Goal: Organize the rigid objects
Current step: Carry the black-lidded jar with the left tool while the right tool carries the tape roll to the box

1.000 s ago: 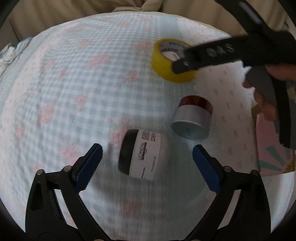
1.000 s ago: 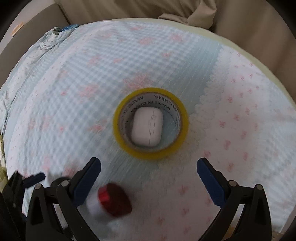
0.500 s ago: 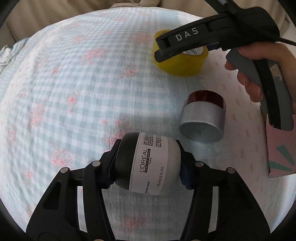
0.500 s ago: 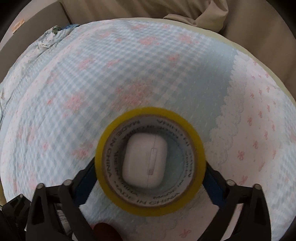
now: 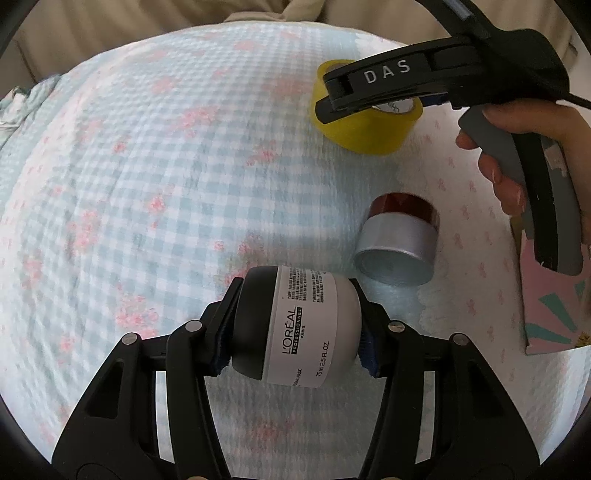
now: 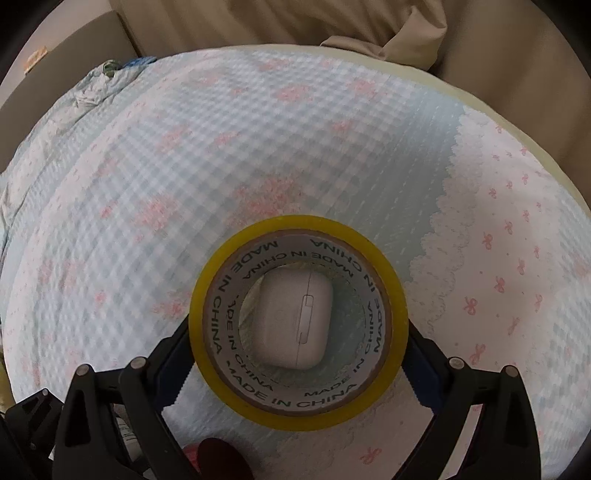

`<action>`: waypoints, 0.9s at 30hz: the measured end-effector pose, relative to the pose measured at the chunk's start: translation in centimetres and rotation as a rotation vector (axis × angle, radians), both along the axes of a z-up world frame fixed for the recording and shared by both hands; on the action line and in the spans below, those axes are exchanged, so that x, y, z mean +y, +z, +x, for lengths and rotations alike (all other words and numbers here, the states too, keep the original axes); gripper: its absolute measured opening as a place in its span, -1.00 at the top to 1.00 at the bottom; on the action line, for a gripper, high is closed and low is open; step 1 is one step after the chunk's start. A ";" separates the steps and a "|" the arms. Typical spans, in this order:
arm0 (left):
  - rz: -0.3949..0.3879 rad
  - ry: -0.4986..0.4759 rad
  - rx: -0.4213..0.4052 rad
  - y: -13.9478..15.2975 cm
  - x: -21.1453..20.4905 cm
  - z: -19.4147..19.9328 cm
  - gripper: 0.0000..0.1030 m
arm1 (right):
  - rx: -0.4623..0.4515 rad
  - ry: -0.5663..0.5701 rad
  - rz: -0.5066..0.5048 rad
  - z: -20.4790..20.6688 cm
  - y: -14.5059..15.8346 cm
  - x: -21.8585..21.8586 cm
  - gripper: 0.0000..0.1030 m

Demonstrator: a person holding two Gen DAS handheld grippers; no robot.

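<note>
My left gripper (image 5: 295,332) is shut on a white L'Oréal jar (image 5: 299,328) with a black lid, held on its side just above the bedspread. My right gripper (image 6: 297,354) is shut on a yellow tape roll (image 6: 397,332), its blue pads against the roll's two sides. A white earbud case (image 6: 295,317) lies on the cloth inside the roll. In the left wrist view the tape roll (image 5: 365,125) sits at the upper right under the right gripper's black arm (image 5: 388,79). A silver jar with a red lid (image 5: 399,240) lies on its side beside the white jar.
A blue checked and pink flowered bedspread (image 5: 147,177) covers the surface. A pink patterned card or box (image 5: 554,306) lies at the right edge. Beige cushions (image 6: 332,26) rise behind the far edge. The red lid (image 6: 218,458) shows low in the right wrist view.
Both grippers have closed: the left one moved onto the white jar and gripped it, the right one moved down onto the tape roll and gripped its sides.
</note>
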State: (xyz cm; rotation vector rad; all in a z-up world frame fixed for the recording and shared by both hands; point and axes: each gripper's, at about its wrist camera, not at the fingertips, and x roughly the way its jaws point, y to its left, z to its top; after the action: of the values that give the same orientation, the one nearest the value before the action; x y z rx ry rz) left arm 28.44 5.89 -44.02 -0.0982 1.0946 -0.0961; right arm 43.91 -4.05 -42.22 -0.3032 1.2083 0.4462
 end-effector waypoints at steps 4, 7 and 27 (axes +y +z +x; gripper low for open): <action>-0.008 0.014 -0.017 1.8 0.6 -0.1 0.03 | -0.027 -0.021 0.031 -0.5 2.1 -0.4 -0.88; -0.016 0.027 -0.034 3.7 0.9 -0.8 0.03 | -0.042 -0.042 0.059 -1.0 4.4 -0.7 -0.88; -0.059 -0.106 -0.130 22.6 -4.6 -4.7 0.03 | -0.094 -0.265 0.124 -12.1 25.2 -9.5 -0.88</action>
State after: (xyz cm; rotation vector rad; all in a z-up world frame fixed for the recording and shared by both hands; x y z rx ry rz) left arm 23.74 1.30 -21.42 -0.0852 0.9672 -0.2274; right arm 31.81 -13.54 -17.00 -0.0546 1.1050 0.2719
